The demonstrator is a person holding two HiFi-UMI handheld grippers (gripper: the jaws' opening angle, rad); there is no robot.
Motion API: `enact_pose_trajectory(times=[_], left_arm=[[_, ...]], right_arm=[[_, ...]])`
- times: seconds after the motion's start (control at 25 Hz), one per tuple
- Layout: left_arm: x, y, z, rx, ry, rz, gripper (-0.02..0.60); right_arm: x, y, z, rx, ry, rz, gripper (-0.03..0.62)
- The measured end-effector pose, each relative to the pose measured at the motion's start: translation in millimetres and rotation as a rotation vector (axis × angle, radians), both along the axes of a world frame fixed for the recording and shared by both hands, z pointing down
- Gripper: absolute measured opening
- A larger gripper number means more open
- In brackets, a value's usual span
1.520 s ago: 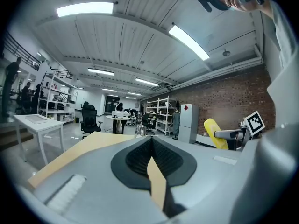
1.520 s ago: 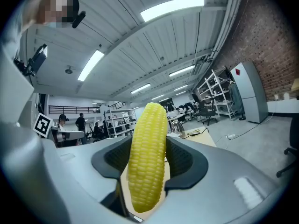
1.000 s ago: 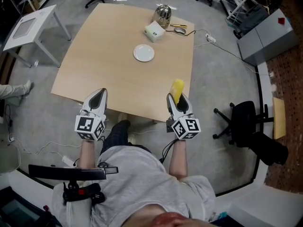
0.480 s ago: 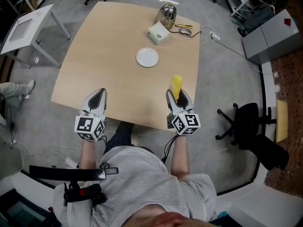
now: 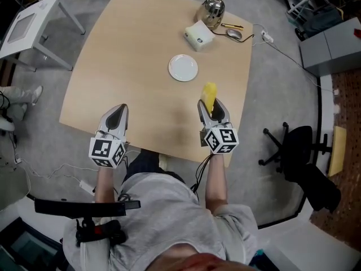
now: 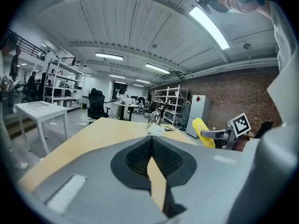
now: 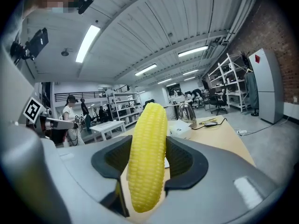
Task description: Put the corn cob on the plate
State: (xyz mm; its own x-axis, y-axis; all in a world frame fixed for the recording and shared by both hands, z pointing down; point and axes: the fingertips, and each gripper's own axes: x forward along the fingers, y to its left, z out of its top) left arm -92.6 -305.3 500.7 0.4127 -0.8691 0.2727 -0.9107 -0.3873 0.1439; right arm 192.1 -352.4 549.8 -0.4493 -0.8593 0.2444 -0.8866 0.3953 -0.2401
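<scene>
A yellow corn cob (image 5: 209,96) (image 7: 148,157) stands clamped between the jaws of my right gripper (image 5: 211,109), its tip sticking out ahead of them, above the wooden table's right side. The white plate (image 5: 183,68) lies bare on the table, a short way beyond and left of the cob. In the right gripper view only a white sliver of it shows past the cob. My left gripper (image 5: 115,119) hovers over the table's near left part, jaws closed together with nothing between them (image 6: 150,154). The cob (image 6: 203,132) also shows at the right of the left gripper view.
A white box (image 5: 198,35), a shiny metal kettle (image 5: 213,9), a pen and a mouse with a cable (image 5: 233,33) lie at the table's far end. A small white side table (image 5: 31,22) stands to the left, a black office chair (image 5: 296,151) to the right.
The table and plate have slid nearer in the head view as the person stepped forward. Both grippers keep their pose, the right one still holding the cob.
</scene>
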Motion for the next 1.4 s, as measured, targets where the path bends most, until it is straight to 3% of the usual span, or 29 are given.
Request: enact_pose_trajectory(times=[1.12,1.4], left_arm=[[-62,-69,70,-0.137,-0.013,-0.153,0.02],[-69,-68,75,-0.157,-0.009,-0.186,0.02]], right_arm=[[-71,-161,133,-0.256,0.116,-0.16,0.23],[-82,-178,156,-0.305,0.159,-0.189,0.23]])
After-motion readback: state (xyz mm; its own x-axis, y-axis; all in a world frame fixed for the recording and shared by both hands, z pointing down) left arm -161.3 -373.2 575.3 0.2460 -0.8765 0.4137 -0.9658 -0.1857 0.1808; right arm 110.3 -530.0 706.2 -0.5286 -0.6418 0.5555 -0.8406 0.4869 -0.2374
